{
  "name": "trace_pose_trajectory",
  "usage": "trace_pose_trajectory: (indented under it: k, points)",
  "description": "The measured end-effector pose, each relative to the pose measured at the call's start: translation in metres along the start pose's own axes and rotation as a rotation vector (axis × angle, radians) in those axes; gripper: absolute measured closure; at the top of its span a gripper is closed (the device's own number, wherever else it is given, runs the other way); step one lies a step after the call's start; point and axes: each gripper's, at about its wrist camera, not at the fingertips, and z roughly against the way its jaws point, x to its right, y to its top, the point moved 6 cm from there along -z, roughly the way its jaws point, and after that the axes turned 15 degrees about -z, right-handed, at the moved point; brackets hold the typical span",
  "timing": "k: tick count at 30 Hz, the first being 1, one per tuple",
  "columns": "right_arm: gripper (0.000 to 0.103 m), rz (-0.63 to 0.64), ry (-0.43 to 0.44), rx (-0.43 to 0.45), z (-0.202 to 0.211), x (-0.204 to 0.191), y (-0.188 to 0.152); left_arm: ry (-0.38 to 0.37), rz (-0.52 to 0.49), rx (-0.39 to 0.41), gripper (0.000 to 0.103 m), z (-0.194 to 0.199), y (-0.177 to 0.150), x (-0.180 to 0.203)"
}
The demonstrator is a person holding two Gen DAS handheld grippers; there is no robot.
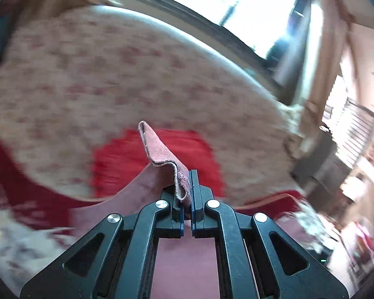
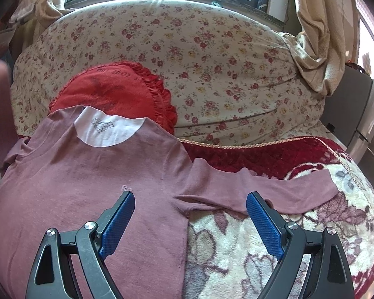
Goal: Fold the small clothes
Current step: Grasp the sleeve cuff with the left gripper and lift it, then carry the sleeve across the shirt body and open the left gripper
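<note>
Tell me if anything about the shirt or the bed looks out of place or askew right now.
The red frilled cushion is partly buried under the mauve shirt's collar end, so the shirt lies over a bump rather than flat. Its one sleeve trails sideways onto the floral blanket. Nothing looks torn or spilled.

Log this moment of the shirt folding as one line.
left claw: shut on shirt edge, lifted | right claw: open over pink long-sleeve shirt | right sleeve: spread flat | fold: not done
</note>
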Motion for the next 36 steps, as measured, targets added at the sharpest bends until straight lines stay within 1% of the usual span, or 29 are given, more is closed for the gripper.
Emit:
trace_pose_trajectory:
  k: [1,4,7,9,10,11,13,16,21,27,30,32,33,34,35,36]
  points:
    - [0.013,-0.005,-0.004,0.000,0.001,0.004,0.000,-0.036,-0.010,-0.004,0.101,-0.017,-0.002,0.018]
    - [0.013,-0.024,-0.013,-0.001,0.004,0.016,0.000,-0.104,0.006,-0.035,0.101,-0.059,-0.017,0.049]
    - [0.013,-0.053,-0.015,-0.001,0.005,0.025,0.002,-0.132,0.014,-0.099,0.101,-0.116,-0.047,0.087]
    - [0.013,-0.069,-0.018,-0.004,0.005,0.031,0.002,-0.138,0.019,-0.140,0.101,-0.143,-0.066,0.105]
    - [0.013,-0.073,-0.020,-0.006,0.005,0.033,0.002,-0.141,0.018,-0.165,0.101,-0.154,-0.081,0.119]
    - [0.013,-0.076,-0.023,-0.008,0.005,0.035,0.002,-0.139,0.018,-0.184,0.101,-0.164,-0.090,0.124]
    - [0.013,-0.085,-0.027,-0.010,0.005,0.040,0.002,-0.135,0.011,-0.212,0.101,-0.172,-0.110,0.140]
    - [0.013,-0.097,-0.033,-0.009,0.006,0.048,0.002,-0.151,0.001,-0.252,0.101,-0.190,-0.132,0.155]
    - [0.013,-0.144,-0.052,-0.019,0.005,0.068,0.002,-0.186,-0.013,-0.284,0.101,-0.210,-0.151,0.174]
    - [0.013,-0.243,-0.068,-0.078,-0.006,0.090,-0.002,-0.246,-0.041,-0.350,0.101,-0.235,-0.173,0.203]
    - [0.013,-0.254,-0.082,-0.090,-0.008,0.096,-0.004,-0.258,-0.038,-0.384,0.101,-0.242,-0.183,0.208]
    - [0.013,-0.254,-0.087,-0.085,-0.008,0.098,-0.003,-0.280,-0.030,-0.413,0.100,-0.245,-0.189,0.209]
    - [0.013,-0.255,-0.088,-0.082,-0.008,0.098,-0.003,-0.273,-0.034,-0.428,0.099,-0.245,-0.190,0.209]
    - [0.013,-0.257,-0.090,-0.081,-0.009,0.099,-0.003,-0.265,-0.032,-0.441,0.091,-0.246,-0.191,0.208]
    - [0.013,-0.258,-0.092,-0.082,-0.009,0.099,-0.003,-0.276,-0.016,-0.452,0.076,-0.244,-0.191,0.207]
    - [0.013,-0.260,-0.092,-0.084,-0.010,0.099,-0.002,-0.286,-0.006,-0.453,0.068,-0.240,-0.190,0.207]
